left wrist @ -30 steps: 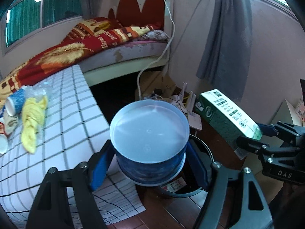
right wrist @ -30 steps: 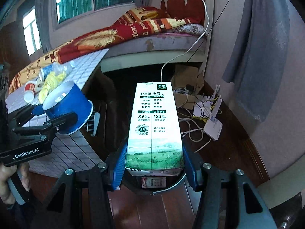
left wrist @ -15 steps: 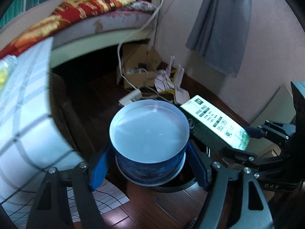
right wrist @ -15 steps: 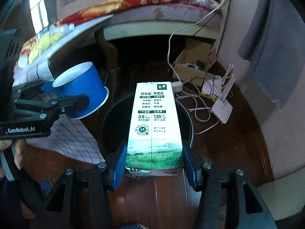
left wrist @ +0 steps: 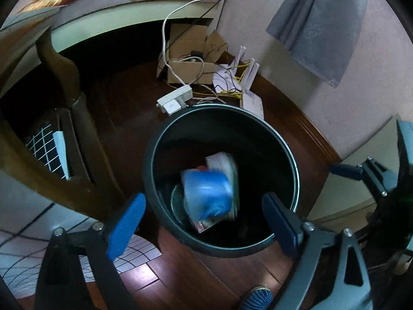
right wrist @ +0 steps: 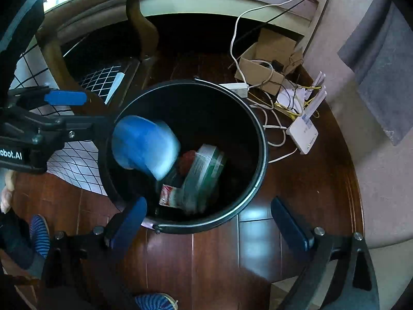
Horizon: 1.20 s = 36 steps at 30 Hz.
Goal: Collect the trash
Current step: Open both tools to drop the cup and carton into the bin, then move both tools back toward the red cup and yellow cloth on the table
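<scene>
While both tongs hang over black bin (left wrist: 290, 152) for drop, left tongs (left wrist: 204, 222) and right tongs (right wrist: 209, 222) opening, empty; blue cup (left wrist: 206, 191) and milk carton (right wrist: 204, 175) inside bin (blurred, falling).

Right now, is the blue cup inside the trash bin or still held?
Inside. The blue cup is blurred within the black bin's rim, clear of the left gripper, whose jaws are opening.
</scene>
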### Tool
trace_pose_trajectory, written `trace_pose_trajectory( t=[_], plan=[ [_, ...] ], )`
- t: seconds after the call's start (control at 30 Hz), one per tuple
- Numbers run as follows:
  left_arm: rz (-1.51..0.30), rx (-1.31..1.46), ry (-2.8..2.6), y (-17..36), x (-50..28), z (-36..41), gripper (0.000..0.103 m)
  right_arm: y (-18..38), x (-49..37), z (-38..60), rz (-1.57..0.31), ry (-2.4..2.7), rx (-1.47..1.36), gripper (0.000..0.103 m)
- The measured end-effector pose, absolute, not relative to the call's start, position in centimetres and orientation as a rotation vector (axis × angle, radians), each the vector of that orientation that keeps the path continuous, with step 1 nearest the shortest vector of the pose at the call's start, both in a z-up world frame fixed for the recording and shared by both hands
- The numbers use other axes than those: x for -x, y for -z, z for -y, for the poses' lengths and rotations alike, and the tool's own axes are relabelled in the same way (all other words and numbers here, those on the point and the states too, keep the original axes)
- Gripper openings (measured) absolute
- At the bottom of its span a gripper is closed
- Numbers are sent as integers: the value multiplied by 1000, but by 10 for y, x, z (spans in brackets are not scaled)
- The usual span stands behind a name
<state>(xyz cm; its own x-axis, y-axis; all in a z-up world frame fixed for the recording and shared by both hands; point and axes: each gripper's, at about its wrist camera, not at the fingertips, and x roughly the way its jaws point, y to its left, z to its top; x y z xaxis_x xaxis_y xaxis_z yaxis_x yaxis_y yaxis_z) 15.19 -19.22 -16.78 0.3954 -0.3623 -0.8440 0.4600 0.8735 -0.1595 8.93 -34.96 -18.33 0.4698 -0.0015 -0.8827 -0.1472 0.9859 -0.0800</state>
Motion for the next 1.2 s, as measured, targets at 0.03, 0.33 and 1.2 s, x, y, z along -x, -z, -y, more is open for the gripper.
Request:
trace_pose_trajectory(
  t=[0.03, 0.33, 1.2],
  plan=[
    [-1038, -112, 511, 167, -149, 191, 93, 183, -88, 351, -1082, -86, 148, 98],
    [-956, -118, 418, 144, -133, 169, 96, 160, -78, 354, -1050, -22, 104, 99],
    [-691, -9, 131, 33, -80, 24, 100, 29, -68, 234, -696, -123, 129, 103]
  ],
)
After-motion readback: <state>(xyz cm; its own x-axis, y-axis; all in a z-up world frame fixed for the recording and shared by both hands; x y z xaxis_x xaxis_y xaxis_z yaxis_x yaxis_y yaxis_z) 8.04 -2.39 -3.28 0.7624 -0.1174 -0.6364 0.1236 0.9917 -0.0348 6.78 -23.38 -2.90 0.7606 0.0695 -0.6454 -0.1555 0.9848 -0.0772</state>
